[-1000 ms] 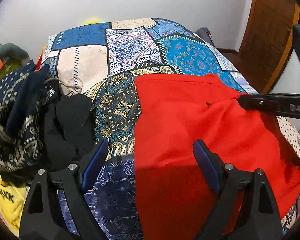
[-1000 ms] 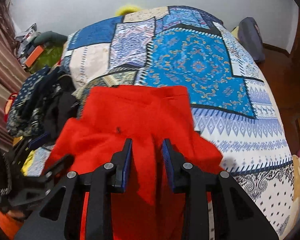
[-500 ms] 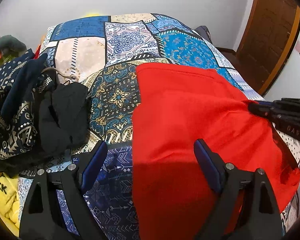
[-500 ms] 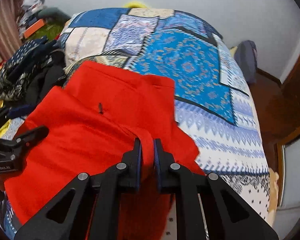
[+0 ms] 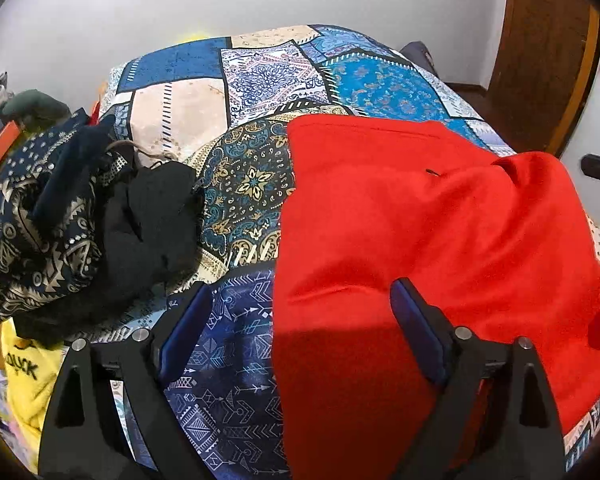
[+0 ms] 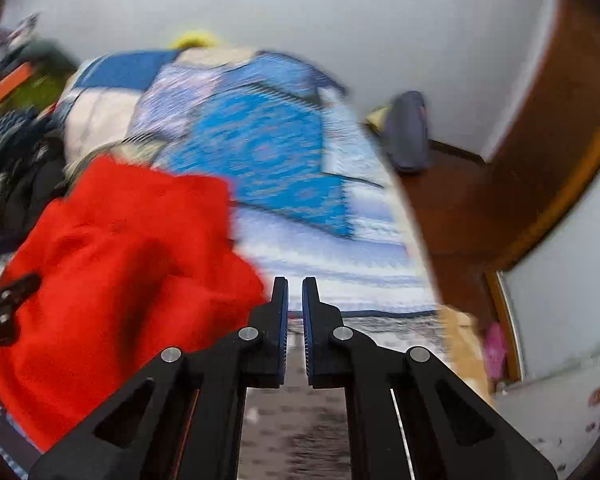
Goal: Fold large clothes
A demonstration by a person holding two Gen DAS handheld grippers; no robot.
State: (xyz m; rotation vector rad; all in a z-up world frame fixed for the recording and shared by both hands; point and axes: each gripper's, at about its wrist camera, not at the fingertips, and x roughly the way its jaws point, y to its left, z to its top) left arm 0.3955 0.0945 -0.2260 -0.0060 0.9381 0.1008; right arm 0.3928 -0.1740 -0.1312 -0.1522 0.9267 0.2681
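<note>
Left wrist view: left hand-held gripper (image 5: 296,330) gapes wide, empty, straddling red garment's (image 5: 440,232) near-left edge. Right hand-held gripper (image 6: 295,312), shut on nothing, sits off its right side; left is nearer.

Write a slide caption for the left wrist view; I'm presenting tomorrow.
Open left gripper above the red garment on the patchwork bedspread.

Left claw (image 5: 300,320) spread wide, angled downward, right claw (image 6: 295,312) pinched together (nothing between) — also angled downward
</note>
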